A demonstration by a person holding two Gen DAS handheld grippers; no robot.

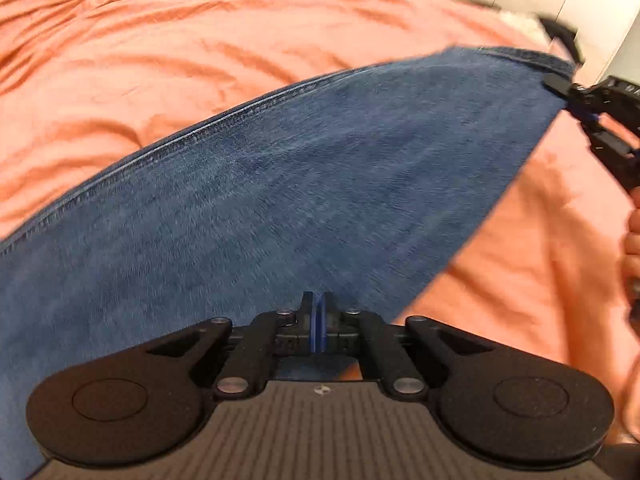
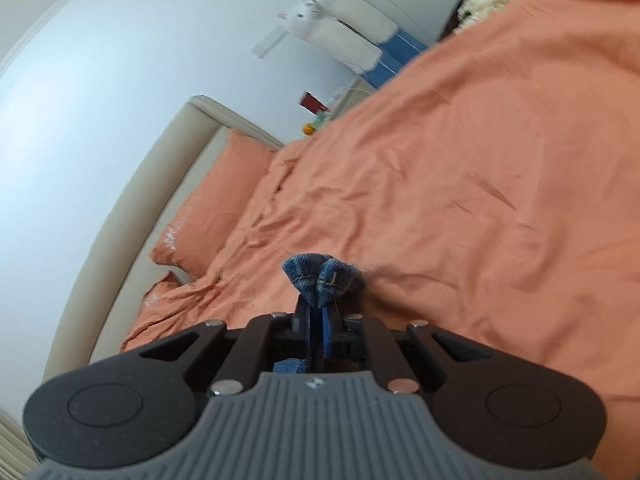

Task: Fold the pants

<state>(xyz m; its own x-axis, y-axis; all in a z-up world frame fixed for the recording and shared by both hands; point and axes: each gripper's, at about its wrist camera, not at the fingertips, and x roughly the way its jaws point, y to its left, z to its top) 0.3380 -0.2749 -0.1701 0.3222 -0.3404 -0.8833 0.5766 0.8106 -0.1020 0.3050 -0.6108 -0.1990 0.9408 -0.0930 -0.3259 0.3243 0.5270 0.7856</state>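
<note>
Nearest the left wrist camera, the left gripper (image 1: 319, 312) has its jaws pressed together on the near edge of the pants (image 1: 280, 184), the blue pads clamped on the denim with no gap showing. From there the blue fabric spreads away as a wide, taut panel above the orange bed cover (image 1: 160, 60). Its stitched seam runs along the left edge, from the lower left up to the far right corner. At that far corner the right gripper (image 1: 560, 84) pinches the hem; this part of the view is blurred, so the exact hold there is hard to make out.

In the right wrist view, the right gripper (image 2: 318, 308) has its jaws closed on a bunched tuft of denim (image 2: 322, 276) that pokes out beyond the pads. Beyond it the orange bed cover (image 2: 480, 160) stretches wide and wrinkled, with open room to the right and ahead. Farther left an orange pillow (image 2: 216, 204) lies against the beige headboard (image 2: 132, 216), which bounds the bed on that side, with the pale wall (image 2: 120, 60) behind it.
</note>
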